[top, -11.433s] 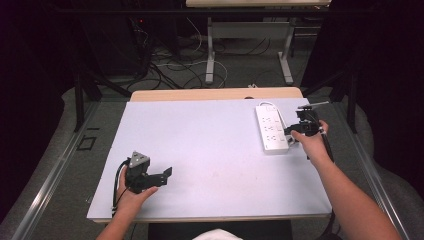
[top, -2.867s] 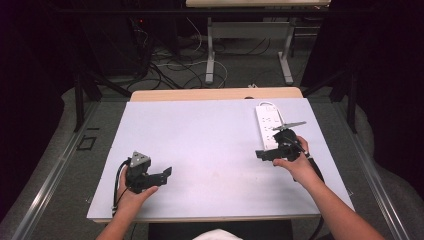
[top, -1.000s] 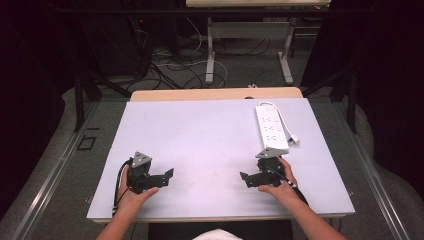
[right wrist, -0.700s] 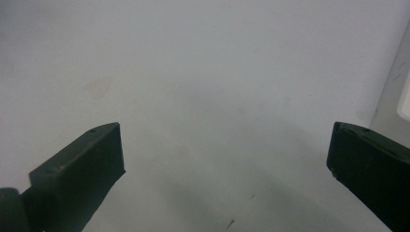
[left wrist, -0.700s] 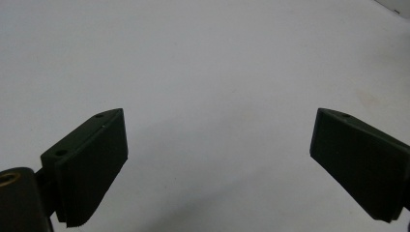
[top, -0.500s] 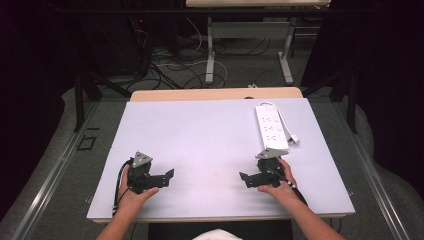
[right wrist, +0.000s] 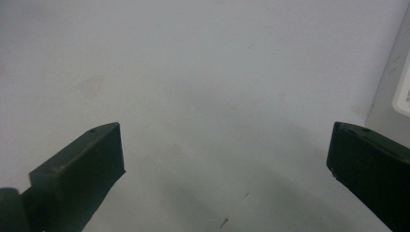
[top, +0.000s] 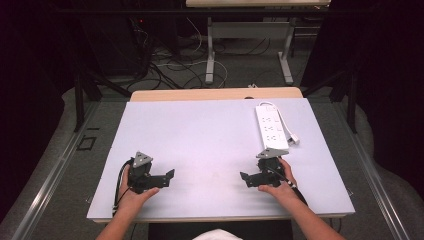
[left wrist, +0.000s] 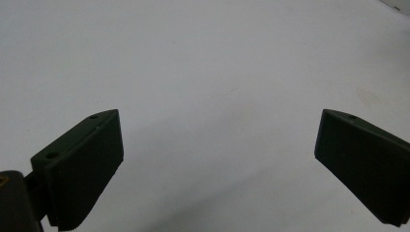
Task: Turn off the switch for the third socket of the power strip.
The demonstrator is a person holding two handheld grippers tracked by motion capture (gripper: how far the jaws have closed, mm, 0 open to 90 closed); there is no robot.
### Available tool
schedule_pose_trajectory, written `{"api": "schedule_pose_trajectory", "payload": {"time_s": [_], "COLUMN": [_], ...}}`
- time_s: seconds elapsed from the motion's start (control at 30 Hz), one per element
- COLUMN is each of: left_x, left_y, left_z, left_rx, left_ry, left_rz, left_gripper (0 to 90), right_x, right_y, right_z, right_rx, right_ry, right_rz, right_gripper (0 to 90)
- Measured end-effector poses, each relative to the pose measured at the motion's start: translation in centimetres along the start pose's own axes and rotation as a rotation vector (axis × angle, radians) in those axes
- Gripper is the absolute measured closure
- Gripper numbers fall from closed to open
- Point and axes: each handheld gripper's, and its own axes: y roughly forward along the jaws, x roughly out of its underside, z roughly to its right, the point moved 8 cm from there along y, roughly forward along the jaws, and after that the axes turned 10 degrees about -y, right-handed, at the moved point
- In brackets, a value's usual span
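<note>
**One strip, two grippers at rest**

One power strip [top: 272,127] lies untouched. Just before it the right gripper [top: 246,178] is held, jaws spread; the left gripper [top: 169,176], likewise spread, sits well apart. Both are unmoved since half a second ago.

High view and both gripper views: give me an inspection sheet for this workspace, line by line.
Surface: white table top, bare over most of its area, with faint marks.
Job's things: white power strip lying flat near the far right corner, with its plug beside it; neither gripper touches it.
Clutter: nothing seen.
Grippers: left gripper and right gripper rest low on the near part of the table, jaws wide apart and holding nothing, pointing toward each other.
Cables: a black cable trails from the left gripper; the strip's white cord curves along its right side.
Surroundings: tangled floor cables and grey table legs beyond the far edge.
</note>
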Motion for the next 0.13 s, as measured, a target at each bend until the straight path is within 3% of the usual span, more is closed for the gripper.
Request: {"api": "schedule_pose_trajectory", "payload": {"time_s": [0.13], "left_x": [-0.02], "left_y": [0.02], "left_z": [-0.05], "left_rx": [0.0], "left_ry": [0.009], "left_rz": [-0.001], "left_gripper": [1.7], "right_x": [0.01], "right_y": [0.0], "right_z": [0.08], "right_rx": [0.003], "right_ry": [-0.002], "right_rz": [0.001], "right_gripper": [0.0]}}
